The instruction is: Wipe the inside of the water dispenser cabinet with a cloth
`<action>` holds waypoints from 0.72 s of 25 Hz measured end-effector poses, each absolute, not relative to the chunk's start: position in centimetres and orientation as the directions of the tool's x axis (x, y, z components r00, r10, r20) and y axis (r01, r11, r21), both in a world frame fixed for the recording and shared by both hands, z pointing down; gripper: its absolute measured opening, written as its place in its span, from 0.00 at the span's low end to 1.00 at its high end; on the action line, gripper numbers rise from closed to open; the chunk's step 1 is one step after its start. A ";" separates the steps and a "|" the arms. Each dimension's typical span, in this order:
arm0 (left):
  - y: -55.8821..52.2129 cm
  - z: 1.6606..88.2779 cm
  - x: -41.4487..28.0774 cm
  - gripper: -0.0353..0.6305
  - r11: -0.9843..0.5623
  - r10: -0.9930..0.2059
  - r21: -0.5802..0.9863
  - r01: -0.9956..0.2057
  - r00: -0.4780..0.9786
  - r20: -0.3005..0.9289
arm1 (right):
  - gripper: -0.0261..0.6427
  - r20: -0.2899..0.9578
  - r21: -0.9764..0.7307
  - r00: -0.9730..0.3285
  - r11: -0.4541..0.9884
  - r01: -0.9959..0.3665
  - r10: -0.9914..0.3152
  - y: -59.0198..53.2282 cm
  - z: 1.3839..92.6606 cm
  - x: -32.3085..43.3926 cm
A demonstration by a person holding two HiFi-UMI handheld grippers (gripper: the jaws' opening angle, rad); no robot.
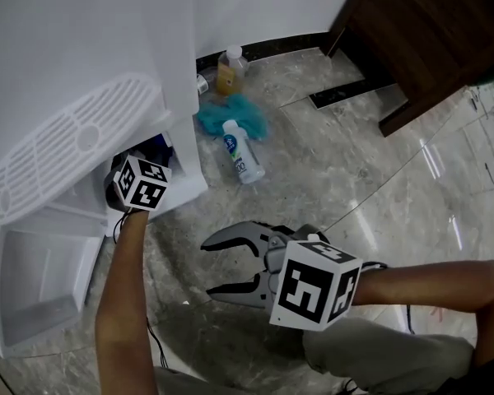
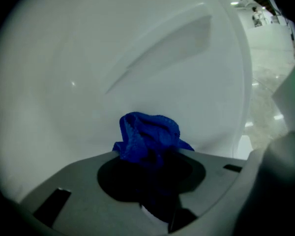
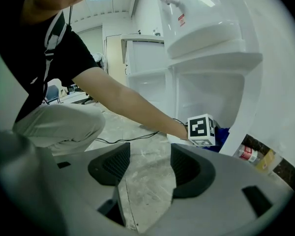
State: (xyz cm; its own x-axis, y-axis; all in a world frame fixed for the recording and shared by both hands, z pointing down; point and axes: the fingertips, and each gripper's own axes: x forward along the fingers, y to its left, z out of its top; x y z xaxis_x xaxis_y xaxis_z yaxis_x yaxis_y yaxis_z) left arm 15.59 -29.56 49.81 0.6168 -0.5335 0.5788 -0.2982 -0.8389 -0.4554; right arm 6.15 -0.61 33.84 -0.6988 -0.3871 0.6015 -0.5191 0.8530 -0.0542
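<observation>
A bunched blue cloth (image 2: 148,135) sits between the jaws of my left gripper (image 2: 150,154), which is shut on it. The cloth lies close against the white inner wall of the dispenser cabinet (image 2: 137,68). In the head view only that gripper's marker cube (image 1: 141,182) and a bit of the blue cloth (image 1: 154,147) show at the cabinet's mouth; the jaws are hidden inside. My right gripper (image 1: 207,267) hangs open and empty over the floor, right of the dispenser. In the right gripper view its jaws (image 3: 148,156) frame bare floor, and the cabinet (image 3: 206,95) lies ahead.
The cabinet door (image 1: 34,285) stands open at the lower left. A teal cloth (image 1: 218,115), a white bottle (image 1: 242,152) and an amber bottle (image 1: 229,69) lie on the marble floor beside the dispenser. Dark wooden furniture (image 1: 420,31) stands at the upper right. A cable (image 3: 132,137) runs along the floor.
</observation>
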 end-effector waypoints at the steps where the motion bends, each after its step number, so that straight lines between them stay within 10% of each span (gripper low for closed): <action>1: -29.5 49.8 15.6 0.25 -0.831 -0.542 -0.473 -0.291 0.611 0.576 | 0.42 0.596 -0.064 -0.704 0.852 -0.520 -0.385 -0.6 33.8 6.1; 11: -31.4 49.0 15.9 0.25 -0.869 -0.492 -0.384 -0.311 0.613 0.617 | 0.42 0.580 -0.120 -0.721 0.835 -0.537 -0.380 1.1 34.5 5.9; 18: -28.9 36.6 13.6 0.25 -0.762 -0.634 -0.239 -0.602 0.769 0.082 | 0.42 0.574 -0.119 -0.735 0.852 -0.510 -0.360 2.0 34.4 3.7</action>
